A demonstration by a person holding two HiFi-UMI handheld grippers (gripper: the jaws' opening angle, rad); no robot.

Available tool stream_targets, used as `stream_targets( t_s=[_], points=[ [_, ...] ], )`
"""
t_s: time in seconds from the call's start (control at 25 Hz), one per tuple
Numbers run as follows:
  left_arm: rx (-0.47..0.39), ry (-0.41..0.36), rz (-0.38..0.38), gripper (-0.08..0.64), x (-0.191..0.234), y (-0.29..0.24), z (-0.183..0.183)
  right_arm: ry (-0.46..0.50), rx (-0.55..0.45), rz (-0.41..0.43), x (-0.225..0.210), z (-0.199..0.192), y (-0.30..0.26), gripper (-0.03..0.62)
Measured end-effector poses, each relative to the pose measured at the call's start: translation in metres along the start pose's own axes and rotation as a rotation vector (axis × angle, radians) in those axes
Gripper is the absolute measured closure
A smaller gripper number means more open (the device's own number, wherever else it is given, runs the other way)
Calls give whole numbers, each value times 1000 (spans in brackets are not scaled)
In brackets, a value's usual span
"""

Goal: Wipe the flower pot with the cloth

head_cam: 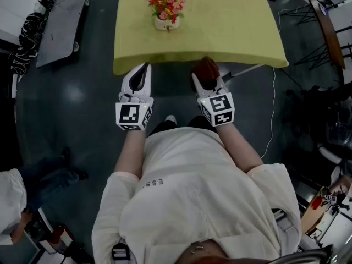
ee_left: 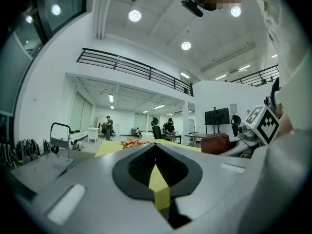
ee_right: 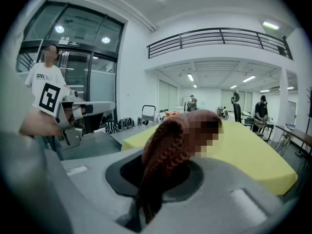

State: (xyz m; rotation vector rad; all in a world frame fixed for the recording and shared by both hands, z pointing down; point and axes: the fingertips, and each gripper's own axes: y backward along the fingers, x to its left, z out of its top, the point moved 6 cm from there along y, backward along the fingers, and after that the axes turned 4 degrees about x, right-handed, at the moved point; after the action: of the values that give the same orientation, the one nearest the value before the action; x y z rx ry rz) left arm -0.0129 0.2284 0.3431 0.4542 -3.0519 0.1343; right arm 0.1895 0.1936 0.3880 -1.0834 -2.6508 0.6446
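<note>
A small pale flower pot [head_cam: 166, 22] with red and orange flowers stands on the yellow table [head_cam: 231, 32], toward its far middle. My right gripper [head_cam: 207, 76] is shut on a reddish-brown knitted cloth [head_cam: 207, 69], [ee_right: 168, 147] at the table's near edge. In the right gripper view the cloth bulges out from between the jaws. My left gripper [head_cam: 142, 73] hovers beside it at the same edge, shut with nothing in it; its jaws meet in the left gripper view [ee_left: 157, 177]. The flowers [ee_left: 130, 143] show far off there.
A grey flat cart [head_cam: 61, 21] stands left of the table. A white cable [head_cam: 272, 103] runs across the dark floor on the right. Another person [head_cam: 14, 199] is at the lower left. Stands and equipment crowd the right side.
</note>
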Motion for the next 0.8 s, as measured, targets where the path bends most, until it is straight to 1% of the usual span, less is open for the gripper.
stream_targets(
  t_s=[0.4,0.6,0.8],
  points=[
    [4,5,-10,549,9,2,-2,7,9,-5,8,-2,-7,541],
    [11,15,-16,549,14,-1,-4,-35,17,-24,6,-3,-10,541],
    [54,45,-18,549,15,-9,-18,-62,60,-13,-1,-14,-16,541]
  ],
)
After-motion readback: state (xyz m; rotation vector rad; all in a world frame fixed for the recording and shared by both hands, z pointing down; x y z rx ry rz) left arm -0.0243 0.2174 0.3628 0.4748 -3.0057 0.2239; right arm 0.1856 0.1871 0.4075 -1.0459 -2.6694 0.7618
